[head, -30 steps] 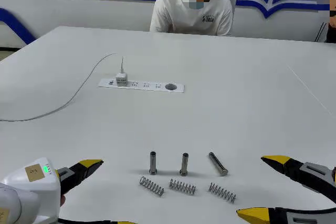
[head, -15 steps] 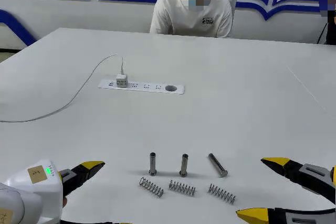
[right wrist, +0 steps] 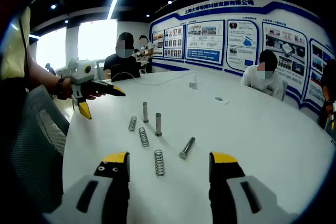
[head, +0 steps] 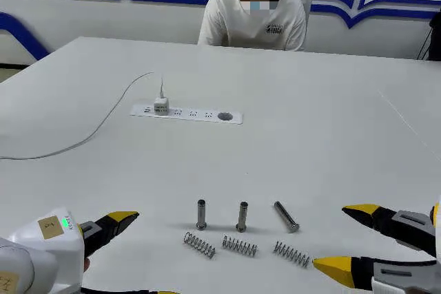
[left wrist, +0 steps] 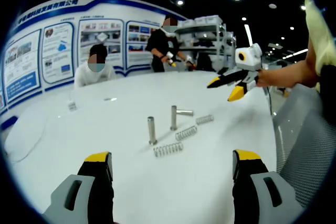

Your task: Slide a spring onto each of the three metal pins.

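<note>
Three metal pins stand in a row on the white table (head: 331, 135): the left pin (head: 201, 214) and the middle pin (head: 242, 216) are upright, while the right pin (head: 285, 215) lies on its side. One bare spring lies in front of each: left spring (head: 199, 244), middle spring (head: 239, 246), right spring (head: 291, 253). My left gripper (head: 143, 254) hovers open to the left of the row, holding nothing. My right gripper (head: 341, 237) is open and empty to the right of it. The left gripper view looks past its own open gripper (left wrist: 172, 157) to the pins (left wrist: 151, 129). The right gripper view looks past its open gripper (right wrist: 169, 157) to the springs (right wrist: 143, 136).
A white power strip (head: 186, 112) with a plugged charger (head: 161, 105) and a trailing cable (head: 103, 118) lies mid-table. A person in a white shirt (head: 251, 15) sits at the far edge. Other people stand further back in the room (left wrist: 165, 43).
The right gripper's lower jaw sits a little higher in the head view than before. Pins, springs and the left gripper have not moved.
</note>
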Demonstrator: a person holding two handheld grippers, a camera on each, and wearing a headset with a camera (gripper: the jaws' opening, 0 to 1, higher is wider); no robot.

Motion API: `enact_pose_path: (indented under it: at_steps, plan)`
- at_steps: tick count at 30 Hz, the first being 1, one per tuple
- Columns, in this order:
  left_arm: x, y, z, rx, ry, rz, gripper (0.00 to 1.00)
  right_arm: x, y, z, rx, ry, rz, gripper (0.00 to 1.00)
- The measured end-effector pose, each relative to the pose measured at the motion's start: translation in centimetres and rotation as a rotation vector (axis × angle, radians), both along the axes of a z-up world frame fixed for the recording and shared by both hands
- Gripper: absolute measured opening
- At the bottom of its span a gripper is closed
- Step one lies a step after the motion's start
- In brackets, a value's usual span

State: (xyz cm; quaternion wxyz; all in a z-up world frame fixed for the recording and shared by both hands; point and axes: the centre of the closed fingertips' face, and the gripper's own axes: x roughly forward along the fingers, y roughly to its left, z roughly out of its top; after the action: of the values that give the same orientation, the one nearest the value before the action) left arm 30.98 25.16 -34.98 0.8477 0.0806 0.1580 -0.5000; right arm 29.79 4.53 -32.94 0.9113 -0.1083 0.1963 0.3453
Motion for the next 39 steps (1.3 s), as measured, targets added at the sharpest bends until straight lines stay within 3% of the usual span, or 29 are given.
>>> enact_pose_path:
  at_steps: [12,19,29,39]
  plan:
    - [0.3,0.0,0.2,0.000,-0.005,-0.001,0.96,3.2,0.4,-0.1,-0.058,0.064,-0.050,0.49]
    - [0.2,0.0,0.3,0.000,-0.006,-0.001,0.95,5.3,1.0,-0.1,-0.080,0.067,-0.074,0.39]
    - [0.2,0.3,0.2,0.001,-0.001,0.009,0.95,7.7,1.9,-1.3,-0.098,0.118,-0.099,0.32]
    - [0.1,0.3,0.0,0.000,0.009,0.009,0.94,9.2,1.8,-3.7,-0.145,0.192,-0.144,0.30]
